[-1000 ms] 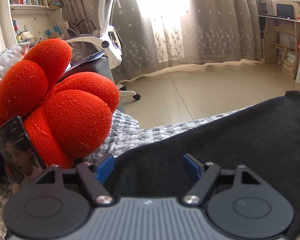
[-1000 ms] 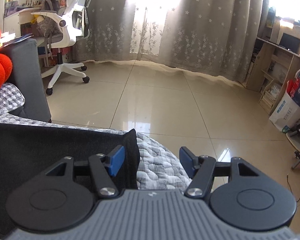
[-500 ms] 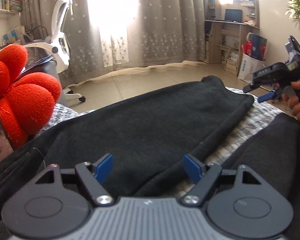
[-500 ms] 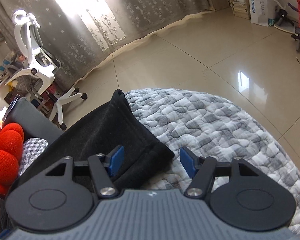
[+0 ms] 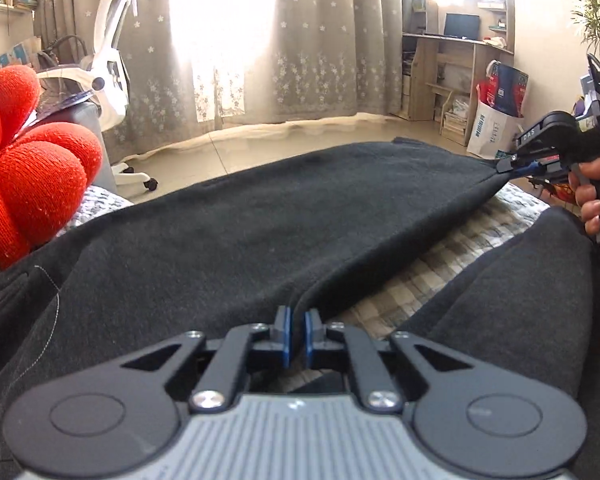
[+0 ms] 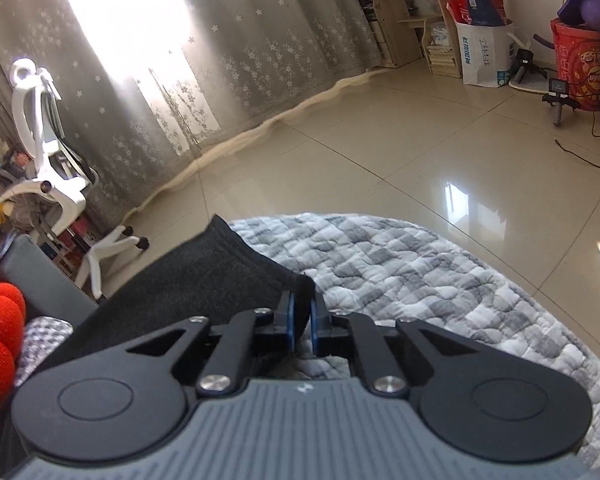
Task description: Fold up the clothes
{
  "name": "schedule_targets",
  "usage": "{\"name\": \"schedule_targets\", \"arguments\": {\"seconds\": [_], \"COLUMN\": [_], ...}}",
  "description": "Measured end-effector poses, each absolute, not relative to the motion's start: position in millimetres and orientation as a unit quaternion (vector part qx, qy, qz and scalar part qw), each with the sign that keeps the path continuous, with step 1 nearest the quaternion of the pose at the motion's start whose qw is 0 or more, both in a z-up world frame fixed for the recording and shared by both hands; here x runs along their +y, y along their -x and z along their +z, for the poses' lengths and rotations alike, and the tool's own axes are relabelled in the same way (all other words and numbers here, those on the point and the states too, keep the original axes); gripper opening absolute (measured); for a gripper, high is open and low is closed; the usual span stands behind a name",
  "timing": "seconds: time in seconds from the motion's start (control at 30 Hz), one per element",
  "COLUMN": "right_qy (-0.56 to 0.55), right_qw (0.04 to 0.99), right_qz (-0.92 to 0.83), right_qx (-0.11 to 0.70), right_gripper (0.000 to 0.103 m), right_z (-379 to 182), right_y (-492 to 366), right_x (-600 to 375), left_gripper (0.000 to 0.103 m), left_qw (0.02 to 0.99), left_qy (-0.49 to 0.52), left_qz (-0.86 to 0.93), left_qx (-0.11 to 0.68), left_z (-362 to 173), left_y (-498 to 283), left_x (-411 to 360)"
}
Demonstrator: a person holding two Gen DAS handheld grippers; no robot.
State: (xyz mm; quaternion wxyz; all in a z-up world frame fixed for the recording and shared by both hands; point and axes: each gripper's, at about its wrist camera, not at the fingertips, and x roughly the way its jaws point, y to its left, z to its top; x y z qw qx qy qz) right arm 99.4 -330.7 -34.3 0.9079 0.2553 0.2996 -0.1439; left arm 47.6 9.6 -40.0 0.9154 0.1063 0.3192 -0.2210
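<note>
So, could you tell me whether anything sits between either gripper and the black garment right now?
Nothing visible does. The left gripper is shut on an edge of the black garment, and the right gripper is shut on its corner, above the grey quilt.

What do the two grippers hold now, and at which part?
Both hold the black garment. The left gripper pinches a fold along its near edge; the right gripper pinches its far corner.

matt fleecy black garment (image 5: 260,232), glossy floor tiles (image 6: 400,152)
</note>
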Motion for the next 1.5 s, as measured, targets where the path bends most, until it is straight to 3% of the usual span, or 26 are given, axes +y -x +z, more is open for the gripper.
{"name": "schedule_targets", "arguments": {"seconds": [0.17,0.27,0.33,0.4,0.53,1.07,1.5], "right_qy": [-0.235,-0.216,-0.215,-0.219,-0.234,-0.241,-0.286], "right_qw": [0.905,0.909,0.91,0.91,0.908,0.912,0.882], "right_qz": [-0.152,-0.153,-0.151,-0.148,-0.148,-0.047,0.018], "right_qx": [0.319,0.321,0.32,0.32,0.316,0.329,0.374], "right_gripper": [0.008,0.013,0.026,0.033,0.042,0.062,0.063], "right_z": [-45.1,-46.2,-44.6,-41.5,-32.5,-9.5,-37.0], "right_y": [-106.7,-104.5,-101.6,-98.7,-93.9,-33.5,7.8], "right_x": [-326.0,-322.7,-324.7,-328.3,-334.4,-347.5,-358.3], "left_gripper": [0.009,0.017,0.037,0.05,0.059,0.068,0.068], "left_qw": [0.914,0.915,0.916,0.917,0.923,0.909,0.902], "left_qy": [-0.109,-0.11,-0.11,-0.11,-0.093,-0.033,-0.016], "left_qz": [-0.226,-0.227,-0.228,-0.228,-0.215,-0.19,-0.205], "left_qx": [0.319,0.314,0.311,0.307,0.306,0.369,0.38], "left_z": [-38.9,-37.0,-35.8,-33.8,-23.2,-4.2,-4.6], "left_y": [-45.1,-43.0,-41.5,-39.9,-36.5,6.4,39.9], "left_x": [7.9,7.1,6.5,6.1,8.5,69.7,86.0]}}
